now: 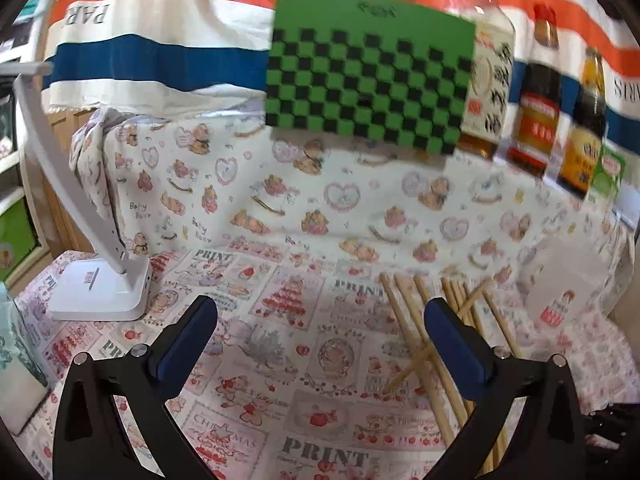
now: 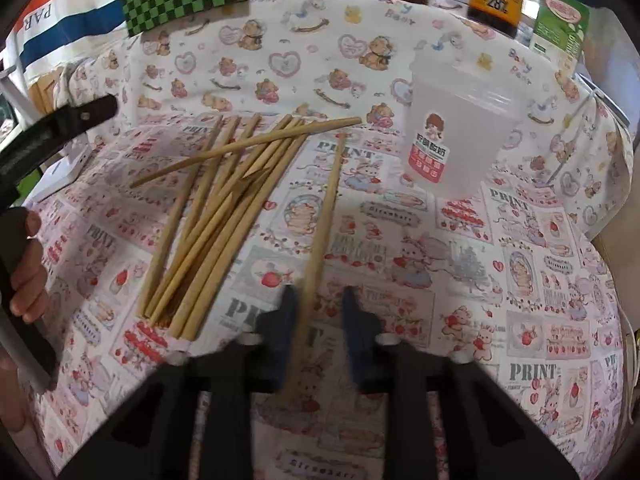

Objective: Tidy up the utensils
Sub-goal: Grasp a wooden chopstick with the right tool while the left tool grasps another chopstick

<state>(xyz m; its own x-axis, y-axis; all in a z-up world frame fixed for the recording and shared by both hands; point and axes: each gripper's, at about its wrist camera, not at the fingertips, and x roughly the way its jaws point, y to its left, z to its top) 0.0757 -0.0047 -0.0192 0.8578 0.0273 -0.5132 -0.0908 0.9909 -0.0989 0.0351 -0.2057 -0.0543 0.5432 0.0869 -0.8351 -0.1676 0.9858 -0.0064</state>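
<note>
Several wooden chopsticks (image 2: 224,204) lie in a loose pile on the patterned tablecloth, also seen in the left wrist view (image 1: 448,344). One single chopstick (image 2: 326,208) lies apart to the right of the pile; its near end passes between the fingers of my right gripper (image 2: 320,312), whose jaws stand partly open around it without closing on it. A translucent plastic cup (image 2: 456,124) stands upright to the right of the chopsticks, also in the left wrist view (image 1: 560,284). My left gripper (image 1: 320,320) is wide open and empty, left of the pile.
A white lamp base (image 1: 100,288) stands at the left. A green checkered board (image 1: 368,72) leans at the back, with sauce bottles (image 1: 536,92) and a green carton (image 2: 560,20) beside it. The left gripper body (image 2: 48,132) and hand show at the right view's left edge.
</note>
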